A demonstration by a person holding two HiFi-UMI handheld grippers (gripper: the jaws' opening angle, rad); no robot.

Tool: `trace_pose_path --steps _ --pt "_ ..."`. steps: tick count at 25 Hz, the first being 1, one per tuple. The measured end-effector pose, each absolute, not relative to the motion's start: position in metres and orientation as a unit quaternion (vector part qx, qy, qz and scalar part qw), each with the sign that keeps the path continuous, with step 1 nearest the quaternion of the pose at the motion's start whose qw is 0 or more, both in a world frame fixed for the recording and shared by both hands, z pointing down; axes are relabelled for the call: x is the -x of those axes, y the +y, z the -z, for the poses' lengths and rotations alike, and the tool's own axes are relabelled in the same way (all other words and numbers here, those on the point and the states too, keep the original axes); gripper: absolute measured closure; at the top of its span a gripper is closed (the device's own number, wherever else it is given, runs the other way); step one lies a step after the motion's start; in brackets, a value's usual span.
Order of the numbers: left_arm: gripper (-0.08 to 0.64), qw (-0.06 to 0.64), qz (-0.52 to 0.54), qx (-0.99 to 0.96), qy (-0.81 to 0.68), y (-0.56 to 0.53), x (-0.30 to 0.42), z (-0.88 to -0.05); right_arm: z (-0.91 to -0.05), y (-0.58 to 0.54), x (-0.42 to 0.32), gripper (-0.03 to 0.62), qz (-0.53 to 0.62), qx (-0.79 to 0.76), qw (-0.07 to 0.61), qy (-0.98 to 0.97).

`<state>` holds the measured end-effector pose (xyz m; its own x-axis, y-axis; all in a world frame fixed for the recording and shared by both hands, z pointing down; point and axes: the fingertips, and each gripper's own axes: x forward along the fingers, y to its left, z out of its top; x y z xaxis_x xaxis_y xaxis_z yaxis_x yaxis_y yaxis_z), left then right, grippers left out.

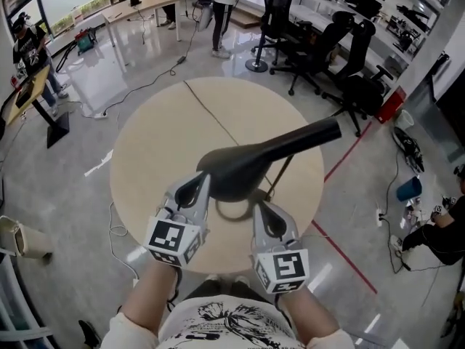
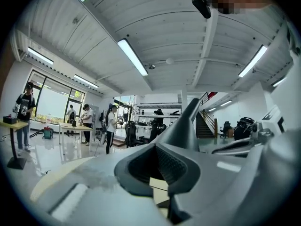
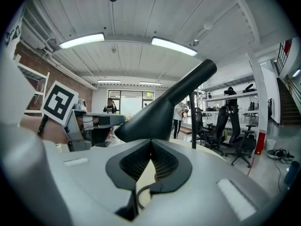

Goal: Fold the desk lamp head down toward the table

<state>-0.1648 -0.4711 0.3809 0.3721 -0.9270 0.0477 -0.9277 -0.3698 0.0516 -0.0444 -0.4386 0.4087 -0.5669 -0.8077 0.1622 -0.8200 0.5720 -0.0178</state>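
Left gripper (image 1: 200, 181) and right gripper (image 1: 261, 208), jaws closed empty, seemingly just beside one desk lamp head (image 1: 243, 167).

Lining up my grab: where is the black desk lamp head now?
Head view: the black desk lamp head hangs over the round beige table's middle, just ahead of the left gripper and right gripper.

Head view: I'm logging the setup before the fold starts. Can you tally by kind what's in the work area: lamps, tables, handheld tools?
Desk lamp: 1
Round table: 1
Handheld tools: 2 (left tool, right tool)
Total: 4
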Motion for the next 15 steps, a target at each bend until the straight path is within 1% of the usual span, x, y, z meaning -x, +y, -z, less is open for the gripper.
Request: trace_pose_path --steps 7,11,15 --pt "0.557 0.070 -0.007 -0.838 -0.542 -0.472 0.145 -0.409 -0.430 -0.429 0.025 0.584 -0.070 -0.484 0.080 -0.868" --pt "0.558 0.073 -0.020 -0.842 -0.535 -0.473 0.141 -0.420 -0.437 -0.423 0.025 0.583 -0.079 -0.494 0.079 -0.862" --pt "0.568 0.076 -0.011 -0.845 -0.529 -0.476 0.134 -0.424 -0.437 -0.421 0.013 0.583 -0.082 -0.503 0.080 -0.857"
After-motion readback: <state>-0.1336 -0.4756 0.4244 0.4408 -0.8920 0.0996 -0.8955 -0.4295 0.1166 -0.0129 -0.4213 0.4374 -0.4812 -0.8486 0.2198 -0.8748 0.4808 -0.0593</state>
